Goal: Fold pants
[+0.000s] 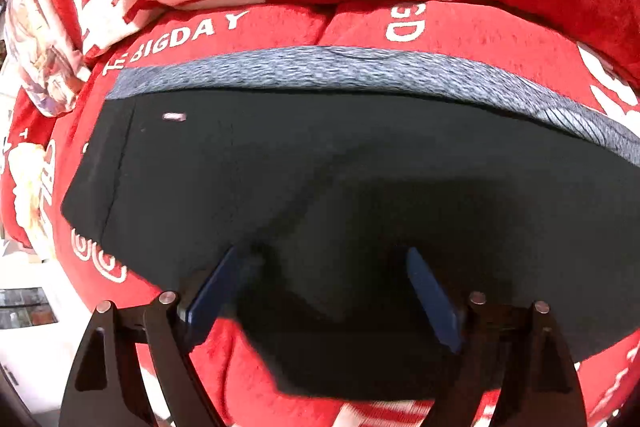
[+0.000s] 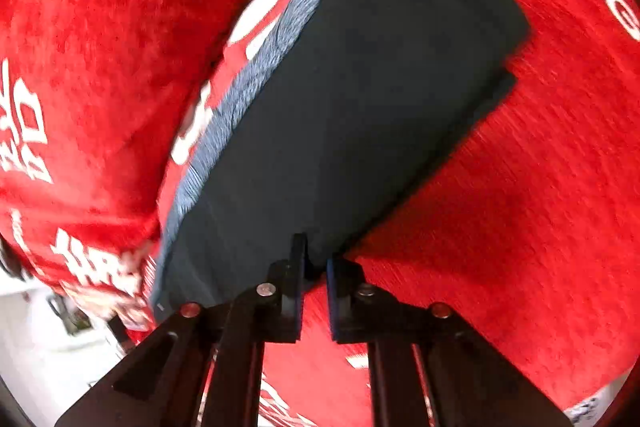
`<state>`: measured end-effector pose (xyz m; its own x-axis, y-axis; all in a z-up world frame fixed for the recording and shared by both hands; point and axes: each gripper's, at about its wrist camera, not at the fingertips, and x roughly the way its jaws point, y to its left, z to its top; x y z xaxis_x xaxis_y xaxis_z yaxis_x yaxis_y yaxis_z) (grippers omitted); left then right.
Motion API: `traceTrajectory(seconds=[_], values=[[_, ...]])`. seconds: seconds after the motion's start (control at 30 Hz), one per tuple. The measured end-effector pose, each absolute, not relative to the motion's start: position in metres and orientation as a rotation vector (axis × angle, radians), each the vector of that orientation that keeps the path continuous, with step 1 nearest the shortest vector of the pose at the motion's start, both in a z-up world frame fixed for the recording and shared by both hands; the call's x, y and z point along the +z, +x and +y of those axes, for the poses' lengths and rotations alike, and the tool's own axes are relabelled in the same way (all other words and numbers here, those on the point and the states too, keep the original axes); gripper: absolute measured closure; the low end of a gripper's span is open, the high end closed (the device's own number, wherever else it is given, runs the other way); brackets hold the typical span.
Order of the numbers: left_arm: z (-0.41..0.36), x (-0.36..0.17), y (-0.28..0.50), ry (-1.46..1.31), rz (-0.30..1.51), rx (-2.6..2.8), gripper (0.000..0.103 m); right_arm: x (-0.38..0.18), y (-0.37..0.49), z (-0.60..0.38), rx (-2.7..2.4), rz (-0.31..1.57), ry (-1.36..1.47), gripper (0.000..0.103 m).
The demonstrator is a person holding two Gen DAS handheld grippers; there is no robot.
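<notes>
Because the dark, near-black soft fabric pants (image 1: 360,167) lie spread flat on the red plush blanket with white lettering (image 1: 500,39), I read this as the start of a fold: the garment is laid out so an edge can be lifted and carried over. The grey ribbed waistband (image 1: 320,71) runs along the far side in the left wrist view, against a bunched ridge of blanket. My left gripper (image 1: 324,291) points steeply down over the near part of the pants, its 2 blue-padded fingers (image 1: 212,299) spread wide with nothing pinched between them; I judge it is placed to straddle the cloth before taking hold. My right gripper (image 2: 316,279) sits at the near corner of the pants (image 2: 360,99), its jaws drawn nearly together right at the fabric's edge. A thin layer appears to be pinched, though I cannot confirm it, since the edge is dark and a narrow gap shows between the pads. Pinching a corner would give a clean hinge line for the fold.
</notes>
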<state>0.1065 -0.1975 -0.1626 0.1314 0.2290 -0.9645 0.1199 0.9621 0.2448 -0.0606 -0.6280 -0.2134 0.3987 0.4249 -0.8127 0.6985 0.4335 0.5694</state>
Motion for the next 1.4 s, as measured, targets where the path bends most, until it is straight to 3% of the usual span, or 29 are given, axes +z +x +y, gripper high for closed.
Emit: traceTrajectory(seconds=[0.1,0.27,0.33,0.37,0.63,0.73,1.03,1.3,1.33,1.37,1.4], values=[[-0.179,-0.131,0.109,0.285,1.403,0.065,0.016,-0.208,-0.065,-0.629,-0.279,1.295,1.114,0.077],[-0.126,-0.080,0.128,0.264,1.325,0.048,0.016,-0.164,-0.049,-0.619,-0.213,1.266,0.945,0.075],[-0.105,-0.077,0.135,0.270,1.321,0.045,0.016,-0.146,-0.027,-0.598,-0.147,1.270,0.830,0.064],[-0.094,-0.078,0.139,0.284,1.316,0.050,0.016,-0.139,-0.014,-0.584,-0.113,1.275,0.773,0.056],[-0.019,-0.130,0.149,0.352,1.303,0.018,0.016,-0.110,0.088,-0.424,0.202,1.294,0.436,0.054],[0.012,-0.155,0.150,0.322,1.338,0.010,0.016,-0.096,0.126,-0.343,0.318,1.269,0.318,0.043],[0.044,-0.174,0.130,0.213,1.220,-0.032,0.013,-0.128,0.249,-0.087,0.684,1.347,-0.004,0.043],[0.050,-0.175,0.121,0.164,1.169,-0.038,0.013,-0.175,0.312,-0.005,0.745,1.408,-0.064,0.043],[0.050,-0.176,0.121,0.165,1.166,-0.040,0.013,-0.182,0.317,-0.002,0.756,1.438,-0.054,0.048],[0.049,-0.176,0.120,0.166,1.164,-0.043,0.013,-0.191,0.320,0.002,0.775,1.488,-0.038,0.071],[0.051,-0.176,0.120,0.165,1.166,-0.046,0.013,-0.197,0.322,0.005,0.786,1.527,-0.035,0.085]])
